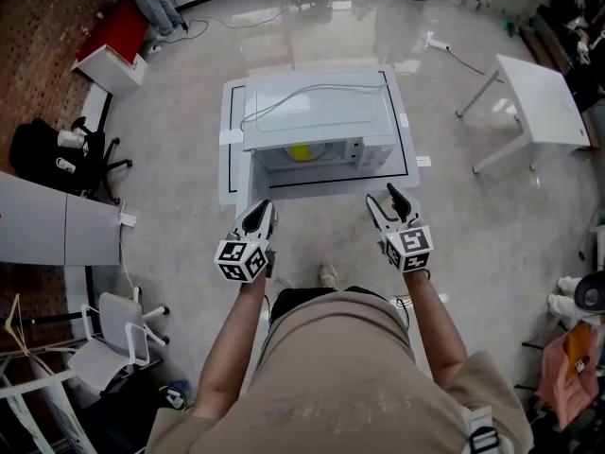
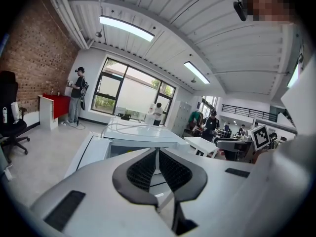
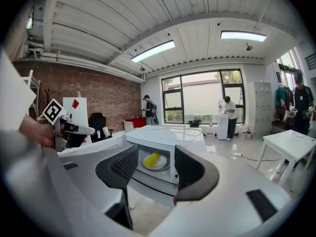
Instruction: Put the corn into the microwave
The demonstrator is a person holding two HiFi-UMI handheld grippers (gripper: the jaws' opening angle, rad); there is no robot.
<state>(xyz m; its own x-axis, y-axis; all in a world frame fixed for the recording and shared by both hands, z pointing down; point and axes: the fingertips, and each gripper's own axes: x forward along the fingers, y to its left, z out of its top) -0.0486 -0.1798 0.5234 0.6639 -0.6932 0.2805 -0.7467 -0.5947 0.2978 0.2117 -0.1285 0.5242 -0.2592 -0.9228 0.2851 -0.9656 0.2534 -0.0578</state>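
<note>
The white microwave (image 1: 317,112) stands on a low white table (image 1: 234,140) in front of me, its front open. Inside, the yellow corn (image 1: 301,152) lies on a pale plate (image 3: 159,164); the right gripper view shows the corn (image 3: 151,158) in the cavity of the microwave (image 3: 170,135). My left gripper (image 1: 262,214) hovers short of the table's near edge, jaws together and empty. My right gripper (image 1: 387,202) hangs at the same distance to the right, open with nothing between its fingers. In the left gripper view the left gripper (image 2: 158,154) points at the microwave (image 2: 140,132).
A grey cable (image 1: 302,93) lies over the microwave's top. A white side table (image 1: 537,97) stands at the right, a black office chair (image 1: 52,154) and a red cabinet (image 1: 118,31) at the left, a white chair (image 1: 113,322) at the lower left. People stand far back.
</note>
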